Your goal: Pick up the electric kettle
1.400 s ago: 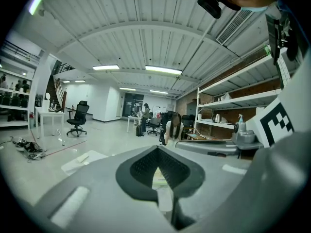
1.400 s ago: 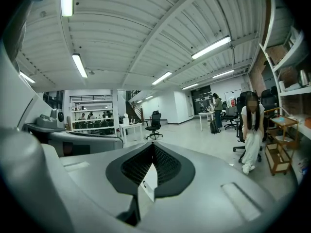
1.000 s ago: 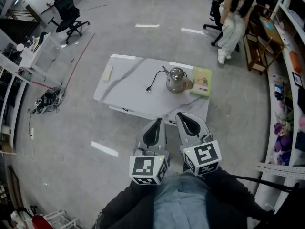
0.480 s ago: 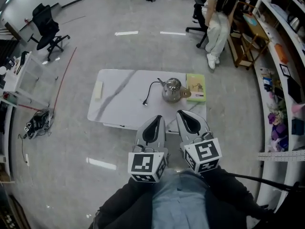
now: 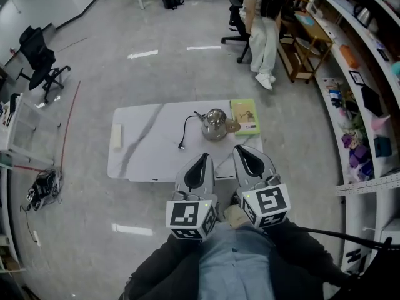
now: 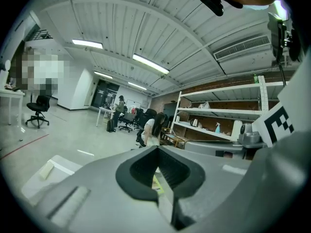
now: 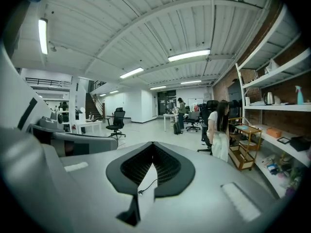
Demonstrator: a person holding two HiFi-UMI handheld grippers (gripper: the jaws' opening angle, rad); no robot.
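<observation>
**Head view.** The left tongs (image 5: pixel 200 164) and right tongs (image 5: pixel 247 157) are held side by side close to the body. Both point forward over the near edge of the desk (image 5: pixel 144 152). The kettle (image 5: pixel 214 124) stands upright on the desk ahead of them, roughly in line with the gap between the 2 and apart from both. Its cord (image 5: pixel 185 130) lies loose on the top, trailing ahead of the left tongs and off to their left. A green book (image 5: pixel 245 117) lies right by the kettle, straight ahead of the right tongs; whether the 2 touch I cannot tell. A pale block (image 5: pixel 117 135) sits well off to the left.

**Left gripper view.** The left tongs (image 6: pixel 156 149) are closed with nothing in them. The tips meet, and only a thin slit below them shows a sliver of the book (image 6: pixel 156 184). The desk (image 6: pixel 65 163) and block (image 6: pixel 47 169) show low and to the left. The kettle is hidden behind the tongs here.

**Right gripper view.** The right tongs (image 7: pixel 152 147) are likewise closed and empty. Through the slit beneath the tips a strip of desk and the end of the cord (image 7: pixel 147 187) show, but not the kettle itself.

**Progress.** By my reading, nothing of the task is done yet, since the kettle rests untouched on the desk. Everything is left to do: bring 1 pair of tongs in to the kettle, open it, close on the kettle and lift.
</observation>
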